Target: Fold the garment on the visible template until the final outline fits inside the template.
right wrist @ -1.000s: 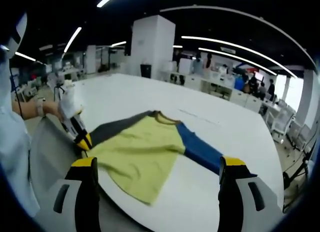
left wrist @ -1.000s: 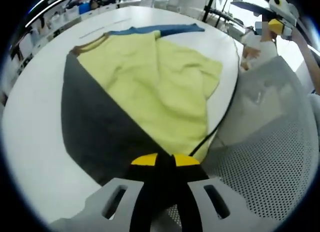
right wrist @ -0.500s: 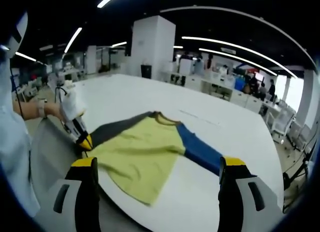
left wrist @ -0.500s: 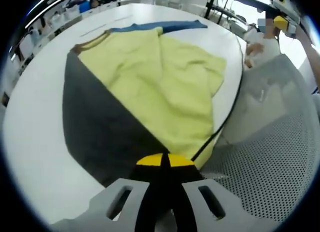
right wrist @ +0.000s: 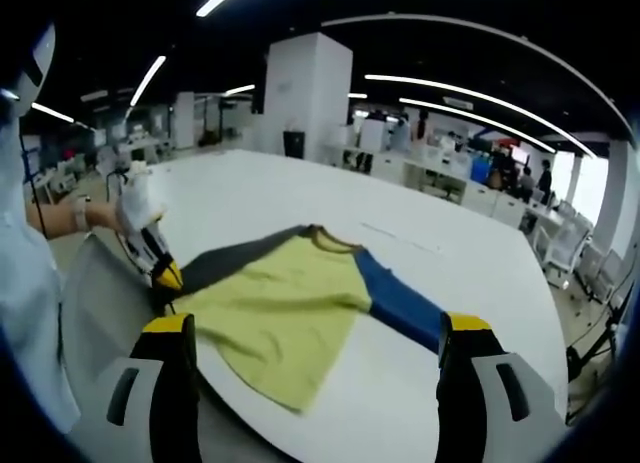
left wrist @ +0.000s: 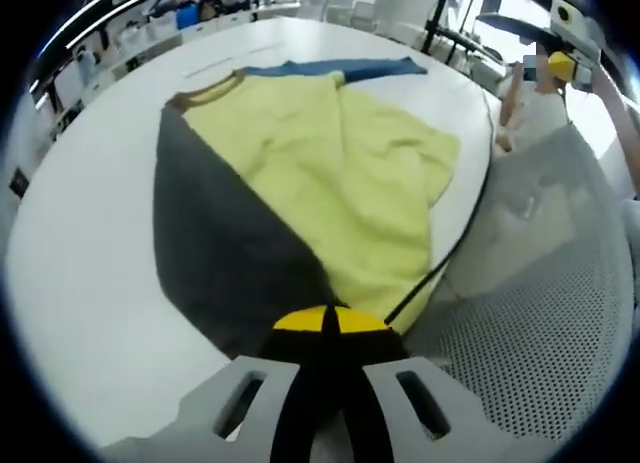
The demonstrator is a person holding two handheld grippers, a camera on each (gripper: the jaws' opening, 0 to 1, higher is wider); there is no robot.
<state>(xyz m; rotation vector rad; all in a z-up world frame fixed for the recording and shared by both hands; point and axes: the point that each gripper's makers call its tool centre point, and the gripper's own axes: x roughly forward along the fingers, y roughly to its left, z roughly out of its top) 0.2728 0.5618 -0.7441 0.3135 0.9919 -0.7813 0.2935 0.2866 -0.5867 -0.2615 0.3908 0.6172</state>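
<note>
A yellow T-shirt (left wrist: 340, 173) with a dark grey sleeve (left wrist: 220, 253) and a blue sleeve (left wrist: 350, 68) lies spread on a round white table (left wrist: 80, 253). My left gripper (left wrist: 330, 321) is shut on the tip of the grey sleeve at the table's near edge. The right gripper view has the same shirt (right wrist: 280, 303) in the middle, blue sleeve (right wrist: 400, 303) to the right. My right gripper (right wrist: 315, 328) hovers open above the shirt's near hem, holding nothing. At the left, the left gripper (right wrist: 160, 271) pinches the grey sleeve, held by a gloved hand (right wrist: 135, 198).
A white mesh chair (left wrist: 530, 353) stands against the table's edge beside my left gripper. The right gripper's yellow tip (left wrist: 555, 58) shows far right. Bare table top (right wrist: 420, 383) stretches beyond the shirt. Desks, chairs and people fill the office behind.
My left gripper has lifted and drawn back a little with the grey sleeve still in it. The right gripper has stayed open and in place.
</note>
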